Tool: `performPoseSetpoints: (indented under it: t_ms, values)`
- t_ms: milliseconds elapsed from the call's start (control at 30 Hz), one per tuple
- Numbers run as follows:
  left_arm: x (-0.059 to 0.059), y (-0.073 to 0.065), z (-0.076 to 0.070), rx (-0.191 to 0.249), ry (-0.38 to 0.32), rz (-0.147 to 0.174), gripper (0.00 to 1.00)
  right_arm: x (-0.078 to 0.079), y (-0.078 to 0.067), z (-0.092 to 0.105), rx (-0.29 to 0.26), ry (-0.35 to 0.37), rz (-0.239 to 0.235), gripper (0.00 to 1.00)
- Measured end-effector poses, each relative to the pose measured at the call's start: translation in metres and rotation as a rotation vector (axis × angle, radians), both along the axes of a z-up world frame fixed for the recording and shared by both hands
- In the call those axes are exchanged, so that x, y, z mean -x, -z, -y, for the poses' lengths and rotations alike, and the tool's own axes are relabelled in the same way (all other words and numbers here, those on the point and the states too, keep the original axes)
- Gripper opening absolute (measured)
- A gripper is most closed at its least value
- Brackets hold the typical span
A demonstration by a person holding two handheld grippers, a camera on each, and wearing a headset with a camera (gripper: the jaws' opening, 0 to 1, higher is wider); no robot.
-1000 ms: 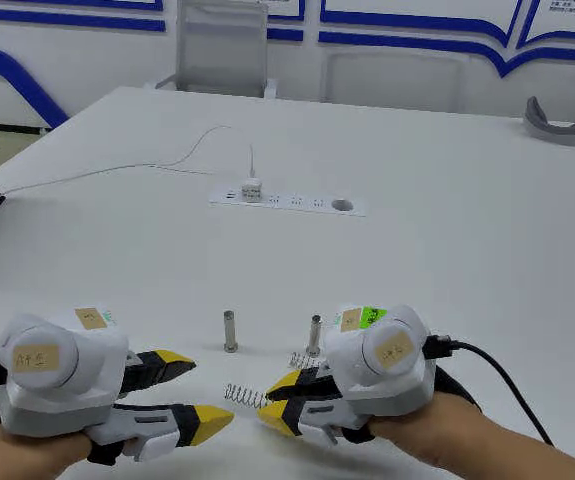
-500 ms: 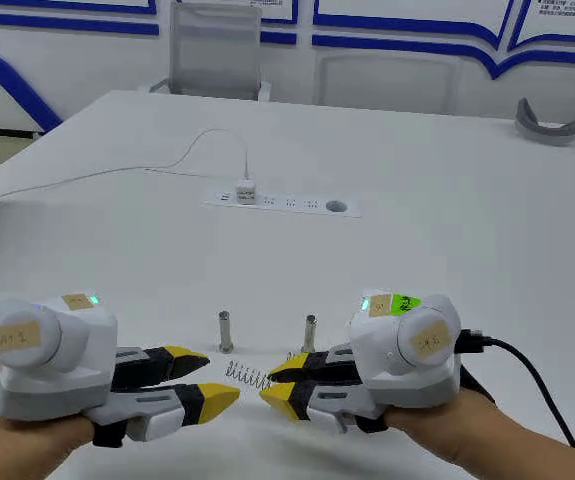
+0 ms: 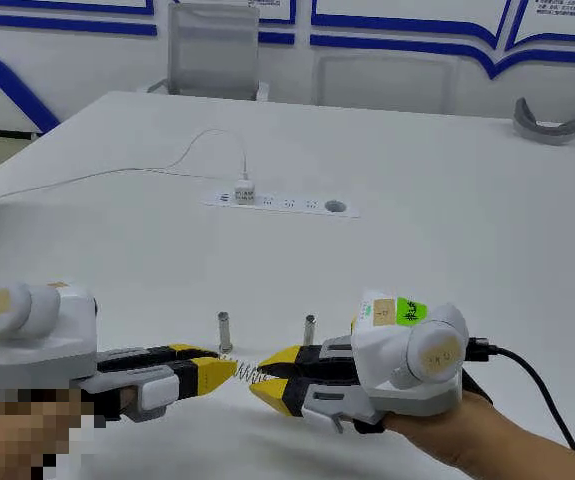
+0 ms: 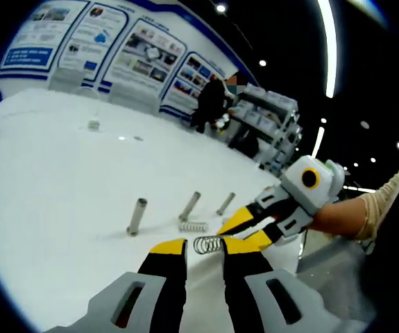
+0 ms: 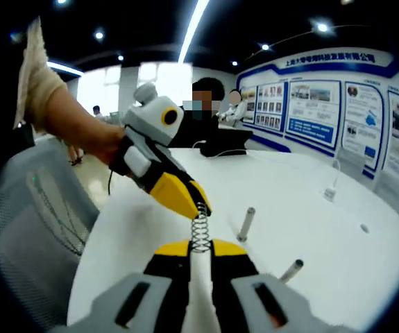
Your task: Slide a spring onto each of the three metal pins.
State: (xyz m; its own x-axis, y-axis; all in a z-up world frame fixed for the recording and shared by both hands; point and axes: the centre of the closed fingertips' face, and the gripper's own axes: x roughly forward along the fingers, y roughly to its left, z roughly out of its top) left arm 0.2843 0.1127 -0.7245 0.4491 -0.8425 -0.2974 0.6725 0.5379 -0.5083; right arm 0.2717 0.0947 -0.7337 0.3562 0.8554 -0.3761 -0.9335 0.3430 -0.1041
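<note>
Left claw [image 3: 229, 367] clenched on coiled wire spring [image 3: 252, 372]. Its far end sits between right claw [image 3: 258, 377] tips, grip unclear. Cylindrical metal pin [image 3: 224, 331] upright beyond.

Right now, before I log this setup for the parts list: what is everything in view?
table: 1, white, under everything.
metal pins: 3, grey, upright in a row near the tools.
near spring: 1, silver, between the two tool tips.
far spring: 1, silver, lying by the pins.
power strip: 1, white, mid-table, a white plug in it.
chair: 1, grey, beyond the table.
curved band: 1, grey, far right of the table.
bystander: 1, dark clothes, in the background.
left tool: 1, yellow-tipped, jaws closed on the near spring.
right tool: 1, yellow-tipped, jaws apart around its other end.
right hand: 1, holding the right tool.
</note>
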Motion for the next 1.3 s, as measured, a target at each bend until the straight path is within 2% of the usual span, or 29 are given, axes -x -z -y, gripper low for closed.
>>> performPoseSetpoints:
  t_ms: [167, 367, 567, 733, 767, 800, 833, 900, 1067, 1300]
  values:
    - [0.003, -0.002, 0.003, 0.023, 0.024, -0.015, 0.17, -0.001, -0.005, 0.0, -0.008, -0.014, 0.053, 0.11]
    - [0.001, -0.005, 0.003, 0.05, 0.014, -0.026, 0.16, -0.003, -0.006, 0.0, -0.006, -0.016, 0.07, 0.11]
    - [0.001, -0.01, 0.006, 0.035, 0.013, 0.012, 0.14, -0.005, -0.004, 0.0, 0.0, -0.001, 0.06, 0.11]
    - [0.0, -0.015, 0.008, 0.014, 0.011, 0.065, 0.13, -0.006, -0.001, -0.001, 0.009, 0.011, 0.041, 0.11]
    - [0.001, -0.019, 0.009, 0.026, 0.014, 0.076, 0.12, -0.005, 0.002, -0.001, 0.029, 0.016, 0.034, 0.11]
    - [0.002, -0.02, 0.01, 0.029, 0.019, 0.072, 0.12, -0.005, 0.001, -0.001, 0.022, 0.014, 0.035, 0.11]
    - [0.002, -0.022, 0.011, 0.03, 0.02, 0.083, 0.11, -0.005, 0.002, -0.002, 0.025, 0.017, 0.028, 0.11]
    - [0.001, -0.022, 0.012, -0.017, 0.032, 0.13, 0.1, -0.005, 0.003, -0.002, 0.026, 0.02, 0.026, 0.11]
    - [0.002, -0.027, 0.016, -0.036, 0.038, 0.171, 0.1, -0.003, 0.002, -0.004, 0.018, 0.024, 0.004, 0.11]
    - [0.004, -0.034, 0.025, -0.091, 0.071, 0.266, 0.1, -0.002, 0.001, -0.009, 0.004, 0.03, -0.027, 0.11]
